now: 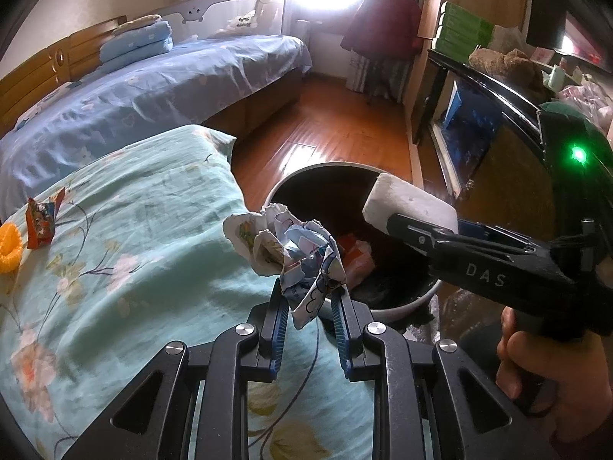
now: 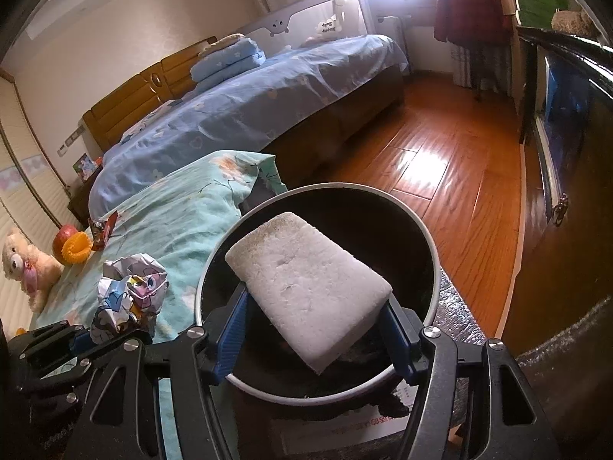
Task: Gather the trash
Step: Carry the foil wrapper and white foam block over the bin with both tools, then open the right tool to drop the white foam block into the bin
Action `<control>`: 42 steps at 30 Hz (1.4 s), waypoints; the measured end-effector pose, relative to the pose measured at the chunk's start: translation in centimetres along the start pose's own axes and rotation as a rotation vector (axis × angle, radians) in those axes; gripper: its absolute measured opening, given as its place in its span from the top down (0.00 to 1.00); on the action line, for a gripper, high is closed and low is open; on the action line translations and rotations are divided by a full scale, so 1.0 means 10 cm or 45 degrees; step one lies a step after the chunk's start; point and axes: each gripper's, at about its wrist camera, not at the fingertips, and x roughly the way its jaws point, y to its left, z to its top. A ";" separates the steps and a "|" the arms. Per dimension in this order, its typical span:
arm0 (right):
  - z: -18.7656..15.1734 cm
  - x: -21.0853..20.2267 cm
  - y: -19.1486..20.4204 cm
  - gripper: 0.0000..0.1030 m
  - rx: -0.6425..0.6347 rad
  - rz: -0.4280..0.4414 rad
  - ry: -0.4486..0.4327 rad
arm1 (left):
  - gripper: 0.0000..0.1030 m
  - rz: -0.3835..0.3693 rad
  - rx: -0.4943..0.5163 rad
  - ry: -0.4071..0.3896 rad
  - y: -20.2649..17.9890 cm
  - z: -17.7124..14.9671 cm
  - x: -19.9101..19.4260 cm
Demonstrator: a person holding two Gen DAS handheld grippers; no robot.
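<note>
1. Lower centre of right view: right gripper [image 2: 314,329] clamps foam block [image 2: 310,291], long axis angled, directly over bin [image 2: 431,245].
2. Left gripper [image 1: 310,306] pinches crumpled wrapper [image 1: 291,253] just beside bin rim [image 1: 429,295], over floral bedding [image 1: 134,249].

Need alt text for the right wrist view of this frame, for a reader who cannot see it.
The right gripper holds a white foam block above an open round bin on a wooden floor. To its left, the left gripper holds crumpled printed paper over a floral bedspread, where a snack wrapper lies further back.
</note>
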 end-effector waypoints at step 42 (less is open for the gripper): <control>0.27 0.23 -0.18 0.34 0.029 -0.024 0.038 | 0.77 -0.025 0.005 0.055 -0.09 0.14 0.23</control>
